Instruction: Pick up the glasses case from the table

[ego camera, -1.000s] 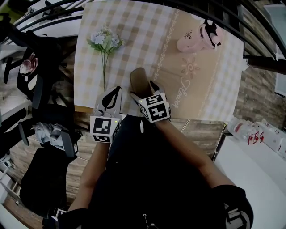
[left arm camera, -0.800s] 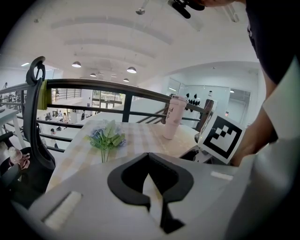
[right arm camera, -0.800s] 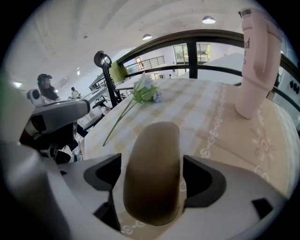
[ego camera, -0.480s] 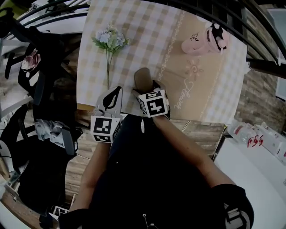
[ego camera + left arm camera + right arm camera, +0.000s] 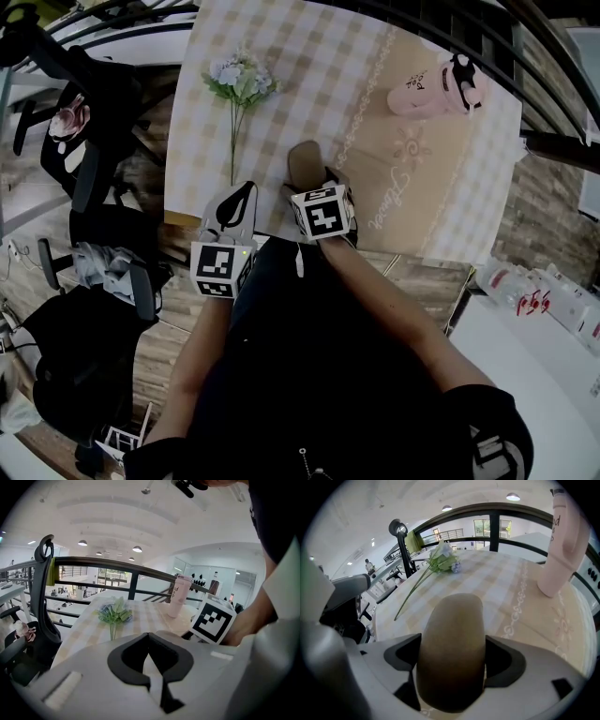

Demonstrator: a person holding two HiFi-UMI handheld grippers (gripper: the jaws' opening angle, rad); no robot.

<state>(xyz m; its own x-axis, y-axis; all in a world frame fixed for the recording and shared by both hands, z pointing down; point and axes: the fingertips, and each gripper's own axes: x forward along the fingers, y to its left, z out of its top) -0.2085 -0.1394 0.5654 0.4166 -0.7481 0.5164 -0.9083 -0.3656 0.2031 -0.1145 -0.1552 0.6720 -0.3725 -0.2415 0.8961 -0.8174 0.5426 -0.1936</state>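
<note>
The brown oval glasses case [image 5: 303,165] [image 5: 450,644] lies lengthwise near the front edge of the checked tablecloth [image 5: 309,66]. My right gripper [image 5: 307,190] [image 5: 452,660] is shut on the glasses case, one jaw pressed against each long side, and the case's far end pokes out beyond the jaws. My left gripper [image 5: 236,201] [image 5: 151,660] hovers just left of it at the table's front edge, shut with nothing between its jaws. In the left gripper view the right gripper's marker cube [image 5: 213,620] shows at the right.
A sprig of pale flowers [image 5: 239,84] [image 5: 443,559] lies at the table's left. A pink bottle [image 5: 433,89] [image 5: 562,541] stands at the far right. Black office chairs [image 5: 84,159] stand left of the table, and a dark railing [image 5: 487,513] runs behind it.
The head view has drifted, so the table sits slightly further right and down in the frame. Both grippers and the case keep the same places relative to each other.
</note>
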